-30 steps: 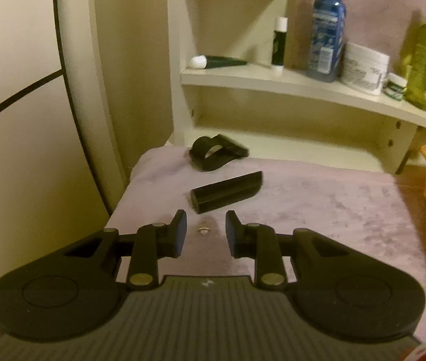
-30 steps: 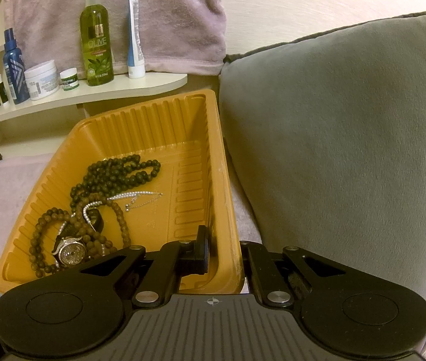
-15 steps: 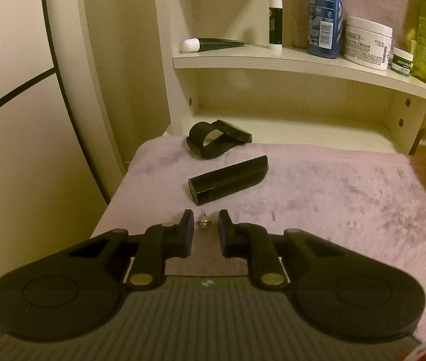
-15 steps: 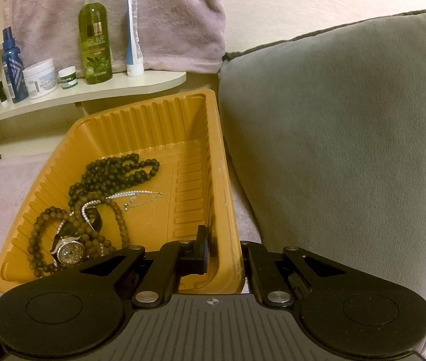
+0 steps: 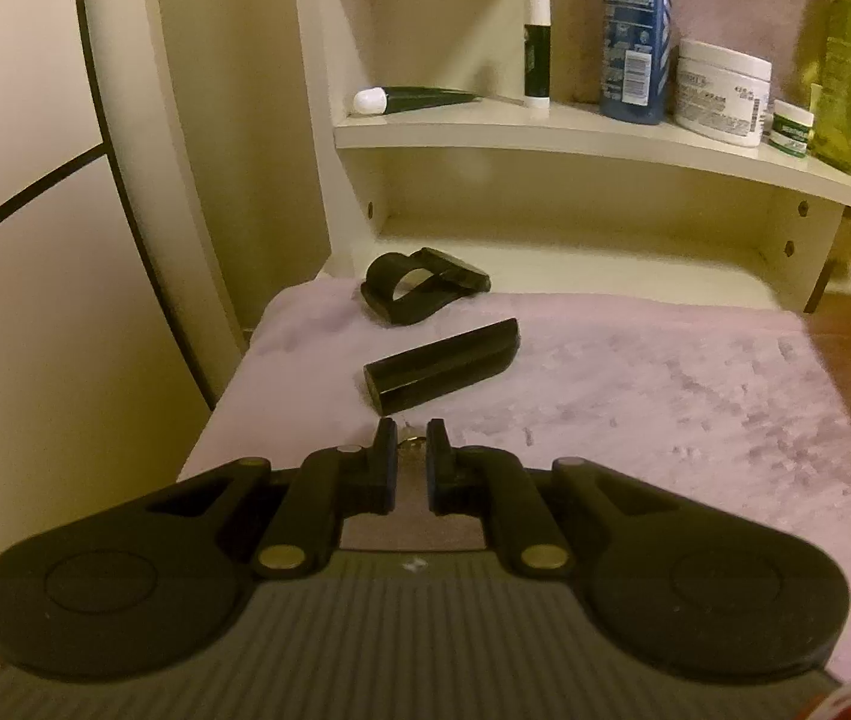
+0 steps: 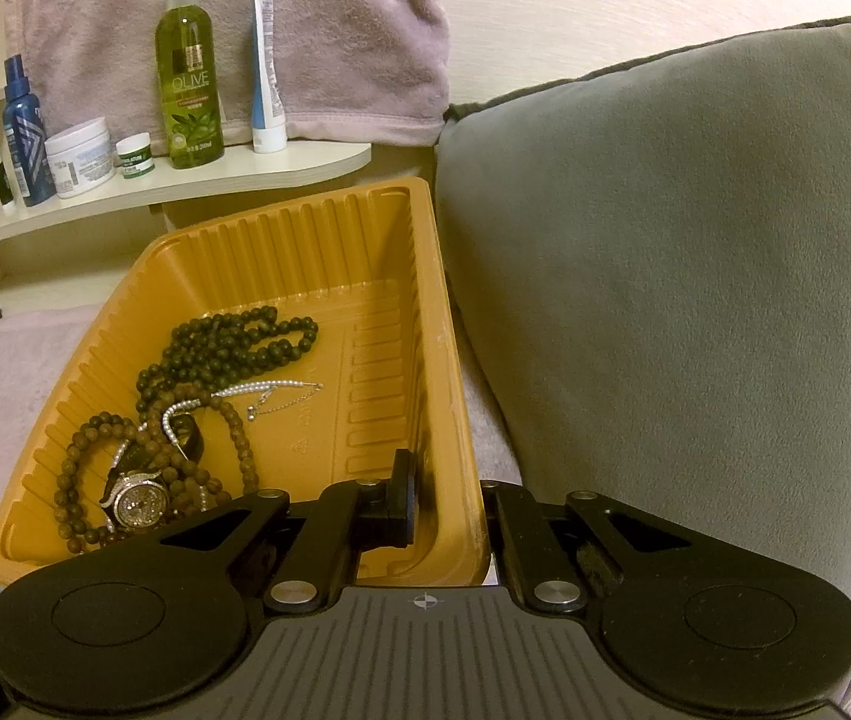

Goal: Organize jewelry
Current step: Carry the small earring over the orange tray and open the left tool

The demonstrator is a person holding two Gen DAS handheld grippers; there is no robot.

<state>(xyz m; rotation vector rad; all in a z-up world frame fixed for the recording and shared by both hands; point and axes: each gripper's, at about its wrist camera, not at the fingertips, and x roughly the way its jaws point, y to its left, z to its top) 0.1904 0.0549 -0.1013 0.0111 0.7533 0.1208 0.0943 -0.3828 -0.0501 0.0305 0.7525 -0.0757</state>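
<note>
A tiny silvery ring (image 5: 411, 445) lies on the lilac cloth (image 5: 635, 396), and my left gripper (image 5: 411, 450) is closing on it, its pads touching both sides. Just beyond lie a black bar (image 5: 440, 363) and a black loop-shaped holder (image 5: 419, 288). My right gripper (image 6: 448, 504) is shut on the right wall of the orange tray (image 6: 281, 216), one finger inside and one outside. In the tray lie dark beads (image 6: 233, 348), brown beads (image 6: 83, 480), a pearl chain (image 6: 257, 390) and a sparkly watch (image 6: 140, 501).
A cream shelf (image 5: 575, 132) behind the cloth carries a blue bottle (image 5: 635, 30), a white jar (image 5: 722, 93), a green olive bottle (image 6: 188, 78) and small tubes. A grey cushion (image 6: 695, 300) presses against the tray's right side. A wall panel stands left of the cloth.
My left gripper's fingers have drawn together around the small ring, from a wide gap to a narrow one. The right gripper and the tray have not moved.
</note>
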